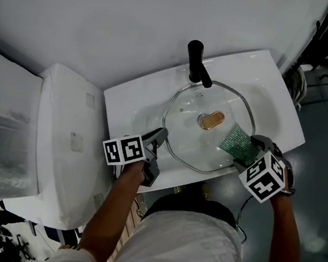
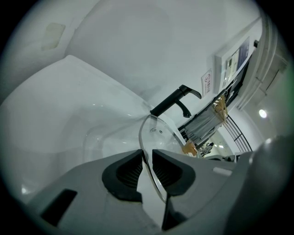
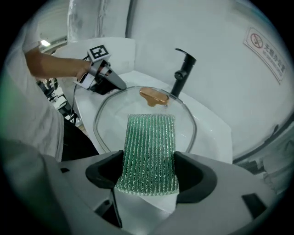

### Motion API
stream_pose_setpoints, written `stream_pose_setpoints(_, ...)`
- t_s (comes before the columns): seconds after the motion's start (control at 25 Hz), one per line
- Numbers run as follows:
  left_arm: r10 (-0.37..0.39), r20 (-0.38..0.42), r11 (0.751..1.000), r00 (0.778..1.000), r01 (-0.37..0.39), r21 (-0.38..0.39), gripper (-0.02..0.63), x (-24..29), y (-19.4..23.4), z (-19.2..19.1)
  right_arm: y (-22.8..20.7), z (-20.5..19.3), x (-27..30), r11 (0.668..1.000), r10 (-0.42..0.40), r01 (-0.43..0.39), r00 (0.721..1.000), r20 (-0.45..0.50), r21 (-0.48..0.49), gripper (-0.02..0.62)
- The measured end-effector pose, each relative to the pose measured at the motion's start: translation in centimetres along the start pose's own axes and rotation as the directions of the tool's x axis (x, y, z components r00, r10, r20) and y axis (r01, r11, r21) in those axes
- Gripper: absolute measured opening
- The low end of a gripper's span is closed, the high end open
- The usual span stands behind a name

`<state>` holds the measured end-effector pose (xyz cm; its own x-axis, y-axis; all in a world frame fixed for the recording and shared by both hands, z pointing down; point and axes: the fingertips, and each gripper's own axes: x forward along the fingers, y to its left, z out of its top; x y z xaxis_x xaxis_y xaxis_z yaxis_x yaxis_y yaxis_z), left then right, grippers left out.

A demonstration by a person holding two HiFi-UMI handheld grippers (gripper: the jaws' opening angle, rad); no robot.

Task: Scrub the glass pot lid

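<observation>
Glass lid [image 1: 191,134] (left gripper [image 1: 162,135] grips rim) sits under scrubber [image 1: 239,143].

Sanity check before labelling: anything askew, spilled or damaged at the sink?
Nothing stands out. The glass lid sits over the sink, its rim clamped in the left tool. The right tool holds the green scrub pad against the glass. No cracks or spills visible.
</observation>
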<state>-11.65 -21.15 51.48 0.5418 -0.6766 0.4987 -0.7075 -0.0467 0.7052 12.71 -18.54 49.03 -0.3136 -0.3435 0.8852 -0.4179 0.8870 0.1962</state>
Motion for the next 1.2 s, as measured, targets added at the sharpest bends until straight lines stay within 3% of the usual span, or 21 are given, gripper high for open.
stream_pose_setpoints(0.2, 0.006, 0.002, 1.0, 1.0, -0.006, 0.0, 0.077, 0.0, 0.0, 0.0, -3.2, -2.1, -0.5, 0.978, -0.04, 0.04, 0.999, -0.006, 0.202, 0.339)
stream_pose_setpoints(0.48, 0.014, 0.006, 1.0, 1.0, -0.014, -0.001, 0.075, 0.0, 0.0, 0.0, -4.2, -3.2, -0.7, 0.955, -0.069, 0.077, 0.997, -0.038, 0.288, 0.339)
stream_pose_setpoints(0.68, 0.021, 0.009, 1.0, 1.0, -0.021, -0.001, 0.074, 0.0, 0.0, 0.0, -1.2, 0.4, -2.4, 0.98, -0.07, 0.065, 0.997, 0.019, 0.187, 0.339)
stream_pose_setpoints(0.88, 0.026, 0.012, 1.0, 1.0, -0.026, -0.003, 0.074, 0.0, 0.0, 0.1, 3.9, 4.4, -2.1, 1.0, -0.001, 0.001, 0.999, 0.053, 0.009, 0.339)
stream_pose_setpoints(1.2, 0.033, 0.016, 0.999, 0.999, -0.032, -0.005, 0.071, -0.1, -0.1, 0.0, 10.2, 6.1, 0.8, 0.969, 0.104, -0.103, 0.995, -0.008, -0.223, 0.339)
